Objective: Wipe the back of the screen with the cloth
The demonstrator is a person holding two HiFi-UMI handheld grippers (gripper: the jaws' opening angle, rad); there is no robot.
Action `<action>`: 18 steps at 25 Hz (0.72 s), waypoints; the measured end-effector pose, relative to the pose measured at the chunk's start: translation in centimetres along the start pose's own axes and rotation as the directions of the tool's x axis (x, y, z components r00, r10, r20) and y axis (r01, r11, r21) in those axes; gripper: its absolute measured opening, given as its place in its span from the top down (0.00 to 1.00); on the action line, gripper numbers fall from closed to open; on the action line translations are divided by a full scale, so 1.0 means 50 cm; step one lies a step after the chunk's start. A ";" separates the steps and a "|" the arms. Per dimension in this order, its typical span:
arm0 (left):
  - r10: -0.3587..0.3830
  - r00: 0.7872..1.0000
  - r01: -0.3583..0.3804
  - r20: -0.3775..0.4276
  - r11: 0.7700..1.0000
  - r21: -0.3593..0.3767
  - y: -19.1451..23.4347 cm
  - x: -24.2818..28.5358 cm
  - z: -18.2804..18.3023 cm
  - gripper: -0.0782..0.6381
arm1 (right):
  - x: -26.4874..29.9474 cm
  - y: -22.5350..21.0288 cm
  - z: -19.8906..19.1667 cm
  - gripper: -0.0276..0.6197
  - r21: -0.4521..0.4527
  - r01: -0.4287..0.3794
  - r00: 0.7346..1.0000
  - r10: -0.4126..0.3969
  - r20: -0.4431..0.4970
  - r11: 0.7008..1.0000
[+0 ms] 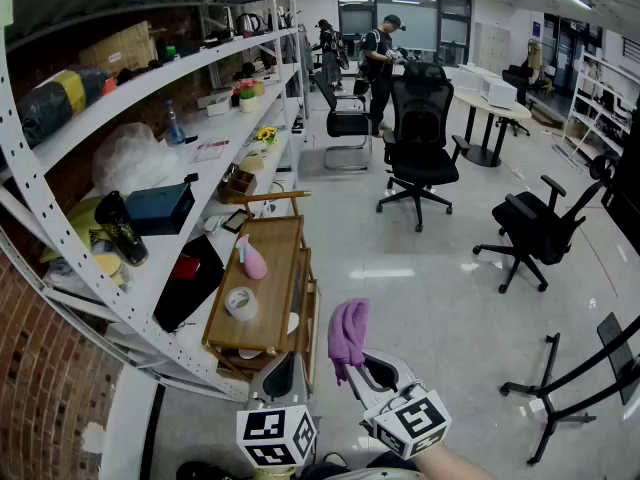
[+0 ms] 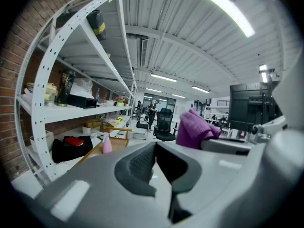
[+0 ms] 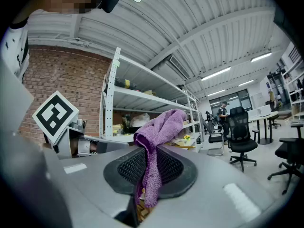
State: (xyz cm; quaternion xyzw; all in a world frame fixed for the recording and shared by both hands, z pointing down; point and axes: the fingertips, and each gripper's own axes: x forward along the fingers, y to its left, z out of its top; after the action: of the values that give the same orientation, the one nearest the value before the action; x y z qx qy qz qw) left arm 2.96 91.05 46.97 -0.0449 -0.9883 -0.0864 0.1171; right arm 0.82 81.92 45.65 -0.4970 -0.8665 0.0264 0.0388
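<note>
A purple cloth hangs bunched from my right gripper, low in the head view; its jaws are shut on the cloth, which drapes down between the pads. My left gripper sits just left of it, jaws shut with nothing between them. From the left gripper view the cloth shows to the right, and a dark screen stands beyond it. In the head view a dark panel at the right edge may be that screen; its back is not visible.
A white shelving rack full of items runs along the left. In front of it stands a wooden cart with a pink spray bottle and a tape roll. Black office chairs, a black floor stand, and people at the far back.
</note>
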 end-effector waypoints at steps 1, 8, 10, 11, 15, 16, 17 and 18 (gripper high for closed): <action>-0.009 1.000 0.009 -0.003 1.000 0.004 -0.018 0.013 0.001 0.88 | -0.009 -0.022 0.001 0.89 -0.006 0.011 1.000 -0.011 0.000 1.000; -0.111 0.994 0.112 -0.023 0.993 0.031 -0.203 0.129 0.013 0.88 | -0.109 -0.210 0.015 0.89 -0.037 0.119 0.993 -0.119 -0.003 0.992; -0.159 0.987 0.160 -0.029 0.986 0.041 -0.279 0.169 0.017 0.88 | -0.151 -0.275 0.024 0.89 -0.047 0.167 0.986 -0.167 0.001 0.985; -0.182 0.983 0.184 -0.033 0.982 0.047 -0.318 0.188 0.019 0.88 | -0.174 -0.307 0.030 0.89 -0.038 0.193 0.981 -0.193 0.002 0.981; -0.285 0.957 0.288 -0.045 0.955 0.066 -0.510 0.263 0.024 0.88 | -0.297 -0.461 0.052 0.89 -0.024 0.305 0.952 -0.305 0.012 0.952; -0.316 0.947 0.319 -0.048 0.945 0.068 -0.563 0.282 0.023 0.88 | -0.332 -0.501 0.058 0.89 -0.029 0.337 0.941 -0.337 0.018 0.941; -0.347 0.936 0.350 -0.052 0.934 0.069 -0.614 0.301 0.020 0.88 | -0.367 -0.540 0.062 0.89 -0.039 0.368 0.930 -0.368 0.024 0.929; -0.378 0.924 0.381 -0.056 0.922 0.071 -0.664 0.319 0.016 0.88 | -0.401 -0.578 0.064 0.89 -0.054 0.399 0.917 -0.398 0.029 0.915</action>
State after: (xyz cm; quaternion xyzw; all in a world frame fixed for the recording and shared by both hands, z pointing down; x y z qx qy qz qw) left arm -16.30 59.72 44.69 0.1537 -0.9784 -0.0683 0.1200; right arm -14.22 50.02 44.10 -0.3107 -0.9503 -0.0034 0.0211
